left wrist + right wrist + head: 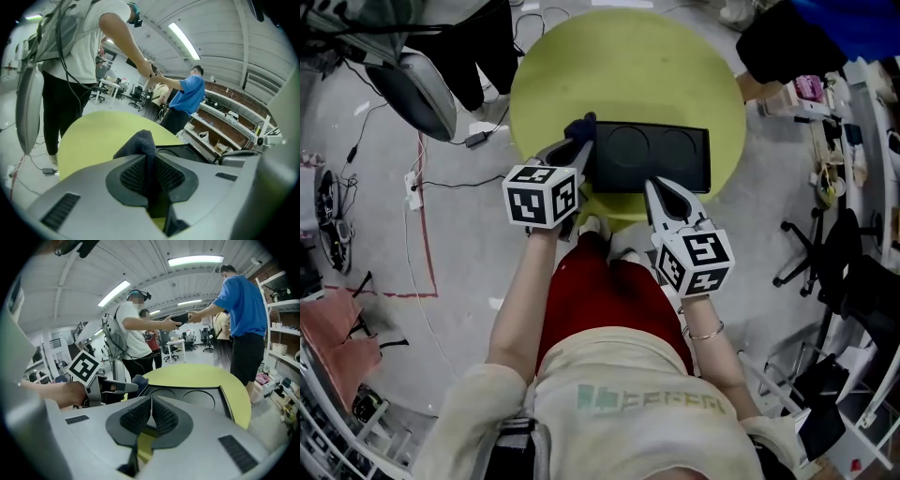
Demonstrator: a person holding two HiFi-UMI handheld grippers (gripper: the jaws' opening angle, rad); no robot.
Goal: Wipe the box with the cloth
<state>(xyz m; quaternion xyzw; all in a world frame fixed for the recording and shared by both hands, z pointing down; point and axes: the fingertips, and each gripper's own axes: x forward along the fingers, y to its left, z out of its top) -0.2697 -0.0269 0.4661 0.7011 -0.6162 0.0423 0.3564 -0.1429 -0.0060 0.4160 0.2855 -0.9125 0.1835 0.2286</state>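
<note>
Right tongs (657,190): jaws closed together with nothing between them. The tip lies at the middle of the box's near long edge, probably to steady the box during wiping. Contact cannot be confirmed.
Left tongs (578,142): clamped on the cloth, with a fold standing up past the tips. They are held at the box's left end, a likely start for a stroke.
Cloth (582,125): dark blue and bunched, pinched in the left tongs over the box's left corner. Whether it presses on the box is unclear.
Box (675,155): black, flat and rectangular, with two round recesses in its top. It lies long side toward the person, near the front of the surface. Nothing shows how much has been wiped.
Surface (628,56): round and yellow-green, carrying only the box.
Obstruction: the right tongs, at the near edge, could meet the cloth on a sweep along that side.
Far side: a person in a white top (129,329) and a person in a blue shirt (241,301) share a dark object (180,318), well apart from the box.
Floor: cables (441,183) and a red tape line (425,244) to the left, an office chair (811,253) to the right.
</note>
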